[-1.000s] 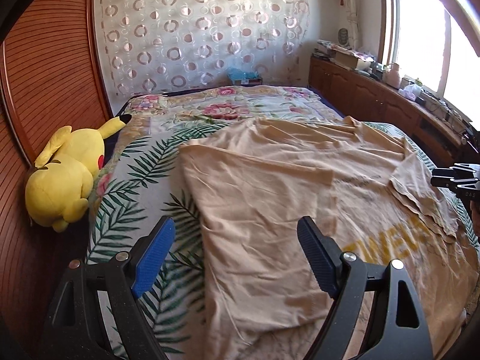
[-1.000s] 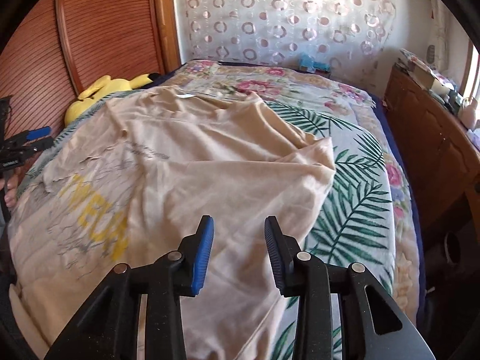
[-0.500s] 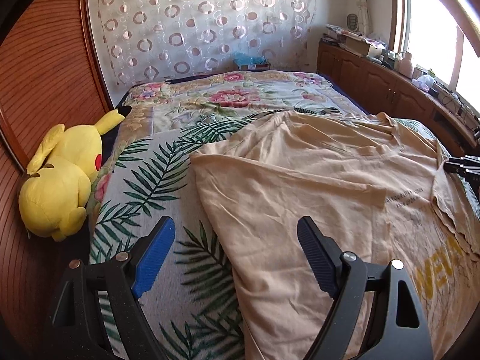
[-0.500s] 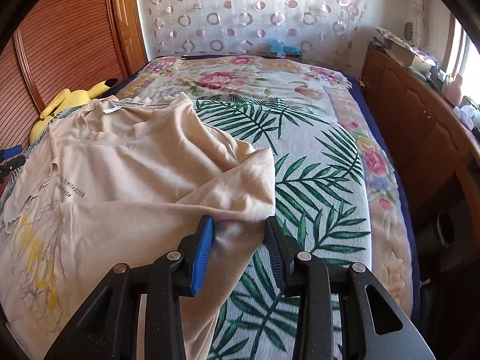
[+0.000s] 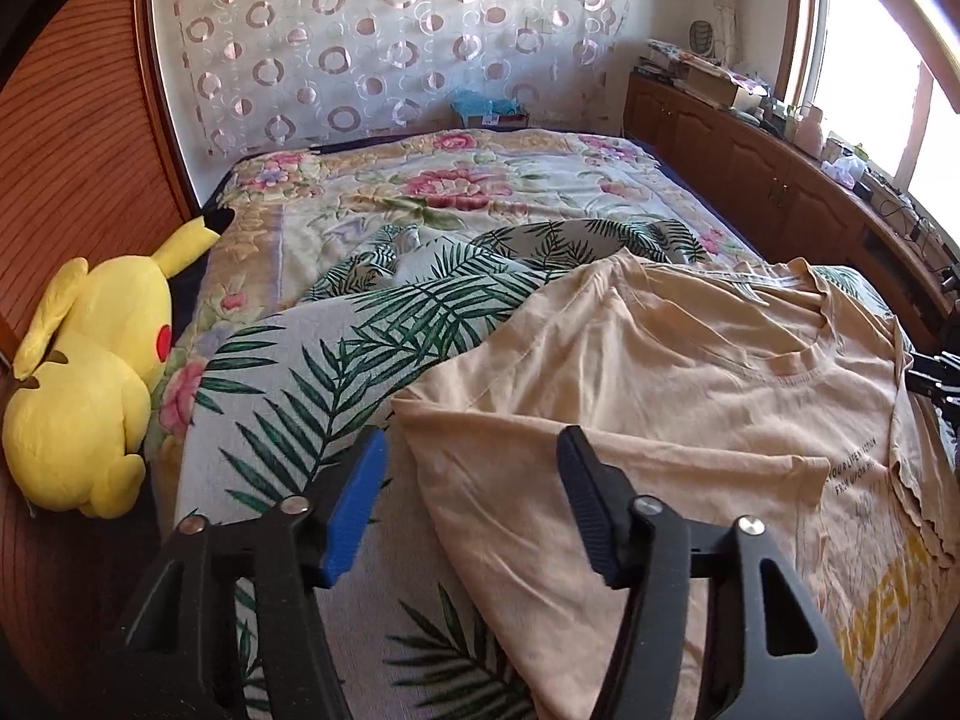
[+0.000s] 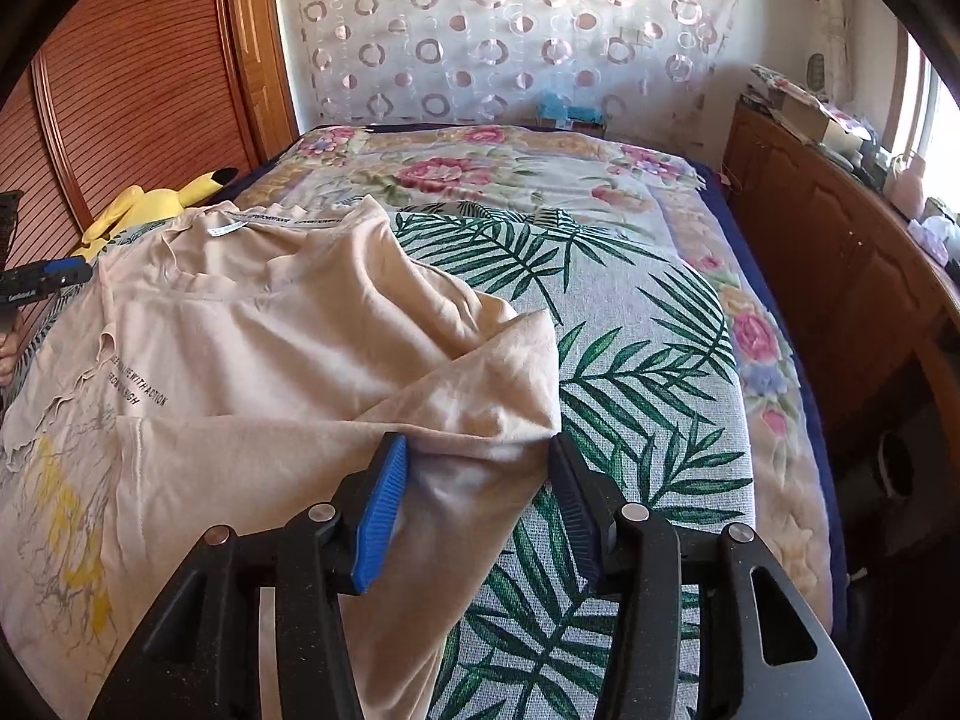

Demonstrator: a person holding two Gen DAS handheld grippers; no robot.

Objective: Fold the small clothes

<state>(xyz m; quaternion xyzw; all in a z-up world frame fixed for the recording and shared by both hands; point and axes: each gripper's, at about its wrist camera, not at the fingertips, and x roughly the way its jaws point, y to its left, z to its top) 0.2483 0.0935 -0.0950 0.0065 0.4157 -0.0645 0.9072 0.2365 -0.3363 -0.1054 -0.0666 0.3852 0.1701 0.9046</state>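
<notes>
A beige T-shirt [image 5: 690, 384] with yellow print lies spread front-up on the bed, collar toward the far end. My left gripper [image 5: 471, 480] hangs low over the shirt's left sleeve corner. Its jaws are closing, the sleeve edge lies between them, and the blue pads are not pressing on it. In the right wrist view the same T-shirt [image 6: 270, 348] has its other sleeve bunched up. My right gripper [image 6: 474, 468] straddles that bunch, jaws opening, with the cloth between the pads and resting on the bed. Each gripper shows at the edge of the other's view: right gripper [image 5: 936, 372], left gripper [image 6: 42, 279].
The bed is covered by a palm-leaf and flower quilt [image 5: 336, 372]. A yellow plush toy [image 5: 84, 384] lies at the bed's left edge against a wooden slatted door [image 5: 72, 138]. A wooden cabinet [image 6: 840, 264] with clutter on top runs along the right side. A curtain [image 5: 384, 42] hangs behind.
My left gripper slid left across the shirt to its sleeve edge and its jaws narrowed. My right gripper slid right to the other sleeve, and its jaws widened around the bunched cloth.
</notes>
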